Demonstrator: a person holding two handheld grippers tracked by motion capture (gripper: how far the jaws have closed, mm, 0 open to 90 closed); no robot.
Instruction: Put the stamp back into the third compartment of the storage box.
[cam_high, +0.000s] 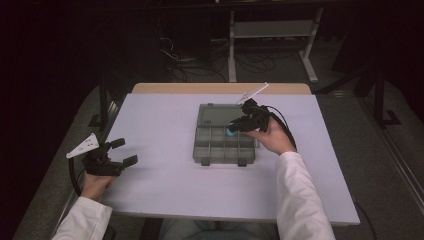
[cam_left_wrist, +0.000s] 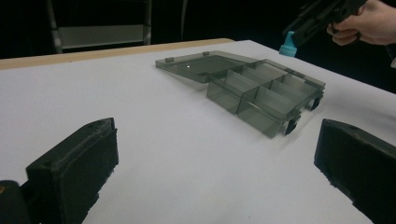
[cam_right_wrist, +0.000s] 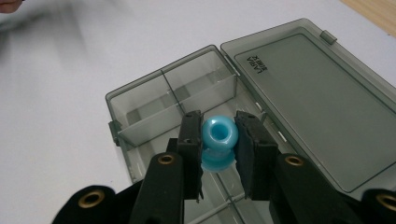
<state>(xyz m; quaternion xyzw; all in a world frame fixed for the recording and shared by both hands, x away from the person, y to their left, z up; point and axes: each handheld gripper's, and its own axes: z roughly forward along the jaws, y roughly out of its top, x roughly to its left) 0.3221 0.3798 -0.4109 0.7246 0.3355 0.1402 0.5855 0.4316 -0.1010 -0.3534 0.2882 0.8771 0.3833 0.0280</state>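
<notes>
The organizer box (cam_right_wrist: 196, 93) is cut off at the lower edge in the right gripper view; its lid label (cam_right_wrist: 256, 64) is too small to be read.

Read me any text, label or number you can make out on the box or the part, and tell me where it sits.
One printed mark: two short lines of black text on the open lid of the grey compartment box, near the hinge corner, seen upside down and too small and blurred to read.
Blue spool in the right gripper: no text.
Table: no text.
</notes>
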